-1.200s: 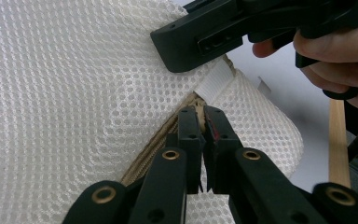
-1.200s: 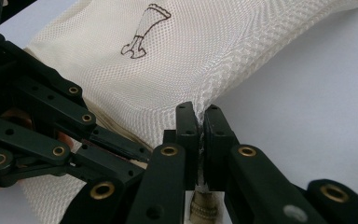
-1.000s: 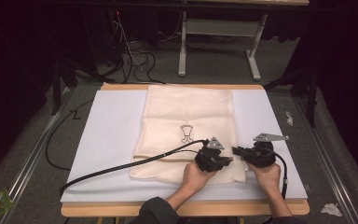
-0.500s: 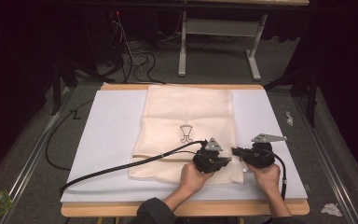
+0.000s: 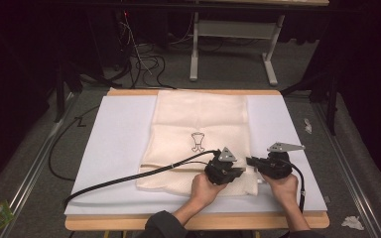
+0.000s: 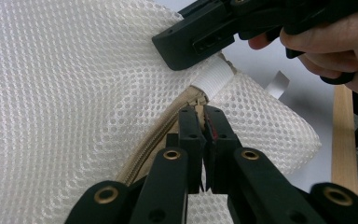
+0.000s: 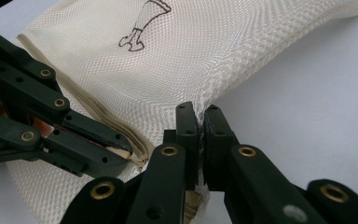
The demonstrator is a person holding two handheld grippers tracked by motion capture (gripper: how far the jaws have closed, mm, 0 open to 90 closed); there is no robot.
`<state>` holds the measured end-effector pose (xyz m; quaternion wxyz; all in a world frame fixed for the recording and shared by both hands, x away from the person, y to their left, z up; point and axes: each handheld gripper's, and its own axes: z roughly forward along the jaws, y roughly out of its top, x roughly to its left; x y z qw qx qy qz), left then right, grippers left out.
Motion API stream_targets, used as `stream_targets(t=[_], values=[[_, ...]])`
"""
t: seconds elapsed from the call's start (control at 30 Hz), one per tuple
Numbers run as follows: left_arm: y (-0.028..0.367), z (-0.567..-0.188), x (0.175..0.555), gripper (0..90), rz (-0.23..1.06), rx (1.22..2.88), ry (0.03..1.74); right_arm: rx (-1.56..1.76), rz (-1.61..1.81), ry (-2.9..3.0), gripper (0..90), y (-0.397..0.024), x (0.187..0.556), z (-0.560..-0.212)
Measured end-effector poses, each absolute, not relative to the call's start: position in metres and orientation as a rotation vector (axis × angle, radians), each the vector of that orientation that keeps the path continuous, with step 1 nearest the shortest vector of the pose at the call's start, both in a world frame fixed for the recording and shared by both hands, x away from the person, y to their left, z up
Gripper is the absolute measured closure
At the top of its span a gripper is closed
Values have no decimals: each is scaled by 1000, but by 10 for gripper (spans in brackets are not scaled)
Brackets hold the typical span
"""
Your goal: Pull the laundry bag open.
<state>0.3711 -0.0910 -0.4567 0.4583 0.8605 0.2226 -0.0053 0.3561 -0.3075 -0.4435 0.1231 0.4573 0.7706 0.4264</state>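
Cream mesh laundry bag (image 5: 198, 134) lies flat on the white table (image 5: 114, 144), its zipper (image 6: 156, 140) at the near right corner. The left gripper (image 6: 204, 128) pinches the zipper pull; the right gripper (image 7: 200, 123) clamps the mesh edge beside it — both holds set, the zip itself apparently not yet run.

Wooden table (image 5: 129, 92) carries white sheet (image 5: 114, 144); cream mesh bag (image 5: 198, 124) lies flat on sheet, black cable (image 5: 129, 177) crossing.
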Motion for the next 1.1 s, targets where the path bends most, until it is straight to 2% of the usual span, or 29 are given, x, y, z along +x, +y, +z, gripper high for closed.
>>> stream_targets(t=[0.23,0.33,1.1], values=[[-89,-454,375,873,-14,2130,566,1337,1242,2247,884,-307,355,-444],[-87,-460,372,873,29,2190,565,1330,1235,2249,884,-307,355,-442],[-70,-453,373,872,37,2126,574,1325,1260,2252,884,-304,357,-444]])
